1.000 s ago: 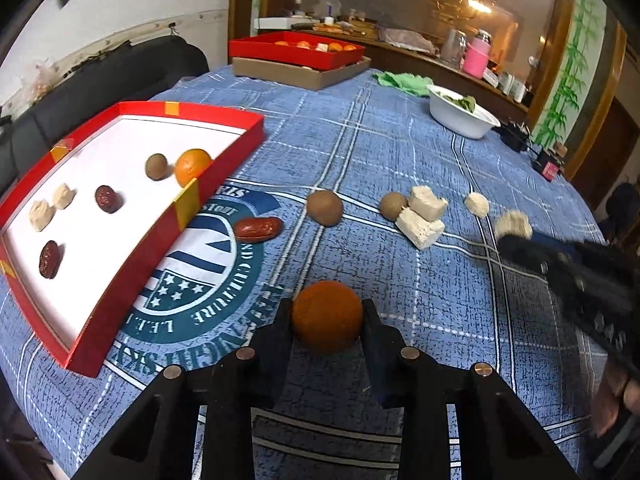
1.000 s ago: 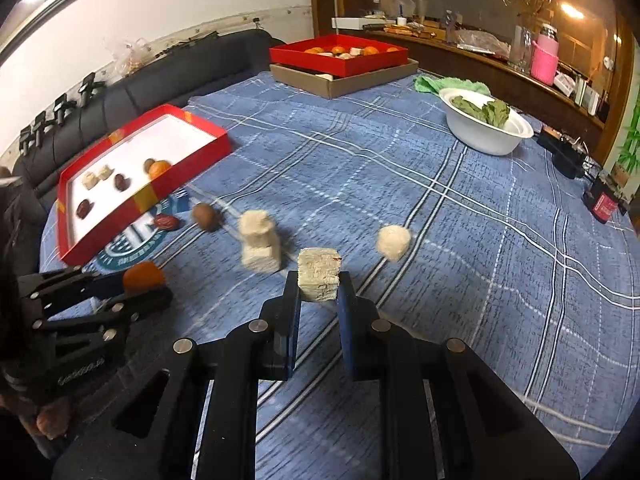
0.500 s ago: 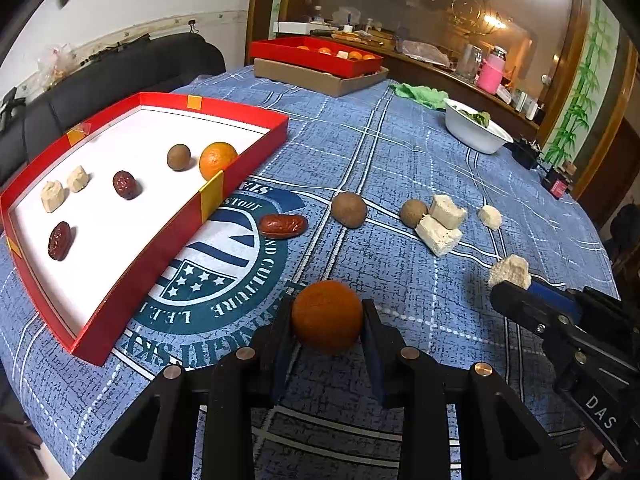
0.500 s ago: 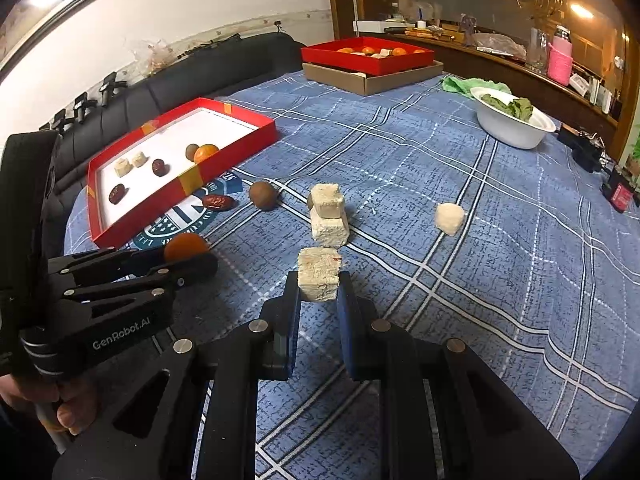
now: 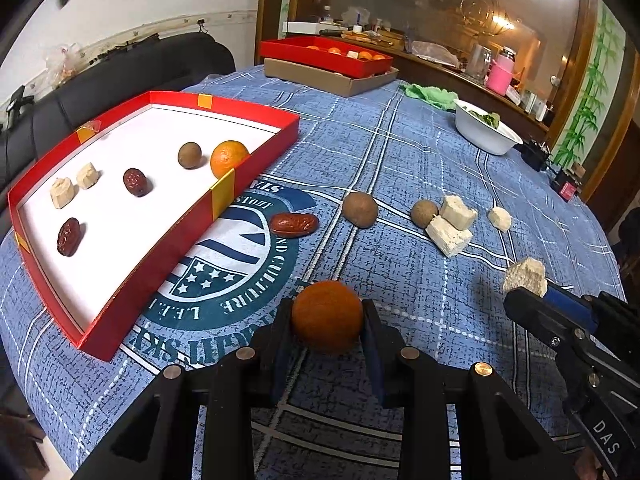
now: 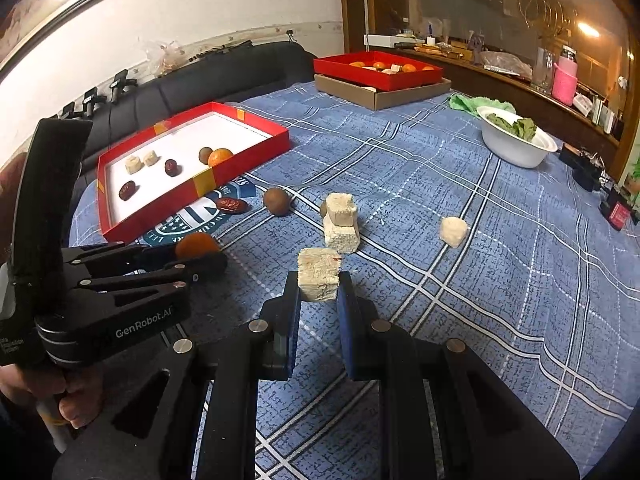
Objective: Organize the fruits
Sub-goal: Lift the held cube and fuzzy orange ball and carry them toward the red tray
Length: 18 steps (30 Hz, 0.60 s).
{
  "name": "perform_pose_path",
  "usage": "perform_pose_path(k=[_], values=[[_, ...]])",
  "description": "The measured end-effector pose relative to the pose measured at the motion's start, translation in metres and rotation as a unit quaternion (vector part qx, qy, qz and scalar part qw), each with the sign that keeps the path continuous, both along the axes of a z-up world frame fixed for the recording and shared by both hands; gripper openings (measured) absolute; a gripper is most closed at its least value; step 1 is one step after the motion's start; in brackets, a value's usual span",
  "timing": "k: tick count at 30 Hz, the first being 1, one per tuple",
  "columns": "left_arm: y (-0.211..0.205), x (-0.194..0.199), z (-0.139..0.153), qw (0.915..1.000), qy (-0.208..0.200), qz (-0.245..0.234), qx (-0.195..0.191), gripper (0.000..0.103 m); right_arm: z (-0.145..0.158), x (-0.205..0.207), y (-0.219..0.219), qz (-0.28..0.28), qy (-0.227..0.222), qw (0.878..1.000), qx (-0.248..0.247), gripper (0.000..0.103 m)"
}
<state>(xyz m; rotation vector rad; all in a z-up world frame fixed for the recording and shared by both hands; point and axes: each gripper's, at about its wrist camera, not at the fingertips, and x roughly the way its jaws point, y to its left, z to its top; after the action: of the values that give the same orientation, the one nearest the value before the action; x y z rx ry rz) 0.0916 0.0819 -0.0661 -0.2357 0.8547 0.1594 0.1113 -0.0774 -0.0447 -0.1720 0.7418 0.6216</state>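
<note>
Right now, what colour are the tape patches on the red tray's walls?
Yellow-orange tape patches on the red tray, clearest in the left wrist view.

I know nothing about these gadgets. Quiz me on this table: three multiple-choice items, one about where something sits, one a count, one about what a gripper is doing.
1. Where is the white bowl of greens?
A. inside the red tray
B. on the tablecloth, far right
C. on the sofa

2. How many dark red dates lie in the near red tray?
A. two
B. five
C. none

3. What is the left gripper doing?
A. hanging open and empty
B. clamped on an orange
C. clamped on a spoon

Answers:
1 B: the white bowl stands on the blue tablecloth.
2 A: two dates in the red tray.
3 B: the left gripper pinches the orange.
</note>
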Motion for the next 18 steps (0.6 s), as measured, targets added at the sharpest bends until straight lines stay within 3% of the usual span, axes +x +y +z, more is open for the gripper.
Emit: perform_pose_path(k=[18], values=[[0.0084,-0.006,0.0013,0.9994,-0.015,0.014,-0.029,0.031,-0.0081,0.0019,0.0054,-0.008,-0.002,1.0,-0.024,0.016]])
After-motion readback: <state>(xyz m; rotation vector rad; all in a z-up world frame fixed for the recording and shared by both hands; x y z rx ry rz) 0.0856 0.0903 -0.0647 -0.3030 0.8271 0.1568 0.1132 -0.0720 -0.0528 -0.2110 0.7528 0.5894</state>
